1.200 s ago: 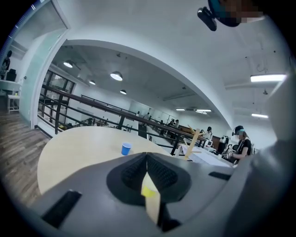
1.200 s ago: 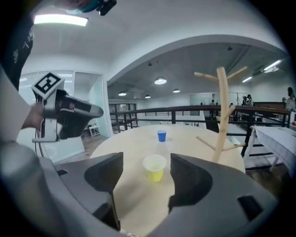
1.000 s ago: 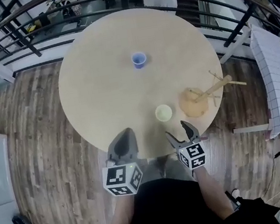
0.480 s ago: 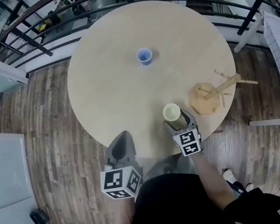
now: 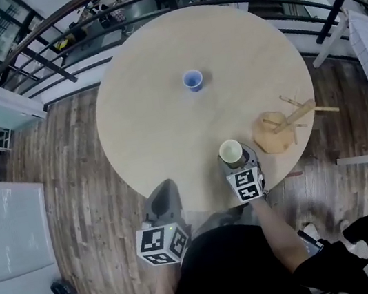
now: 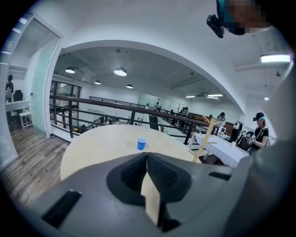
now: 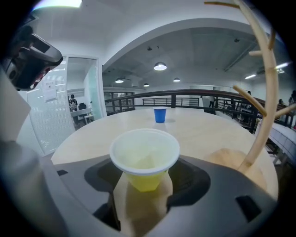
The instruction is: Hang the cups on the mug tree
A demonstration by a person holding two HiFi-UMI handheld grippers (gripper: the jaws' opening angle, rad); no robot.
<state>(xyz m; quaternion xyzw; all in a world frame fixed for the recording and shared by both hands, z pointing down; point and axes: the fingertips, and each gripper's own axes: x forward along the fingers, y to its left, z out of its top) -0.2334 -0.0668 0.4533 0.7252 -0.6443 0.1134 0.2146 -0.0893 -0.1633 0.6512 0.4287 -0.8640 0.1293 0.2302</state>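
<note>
Yellow cup (image 5: pixel 230 151) stands at the lower right of the desk (image 5: pixel 158 119), between the spread fingers of the right gripper (image 5: pixel 239 164), which have just been closing without pressing it. The wooden mug tree (image 5: pixel 284 126) is just to its right. Well apart, above centre, sits the blue cup (image 5: pixel 192 80); the left gripper (image 5: pixel 164 196), at the desk's lower edge, has its fingers pressed together on nothing.

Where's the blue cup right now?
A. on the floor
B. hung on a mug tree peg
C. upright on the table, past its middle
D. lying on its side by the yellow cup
C: the blue cup stands mouth up on the table, well apart from the mug tree, whose pegs are bare.
</note>
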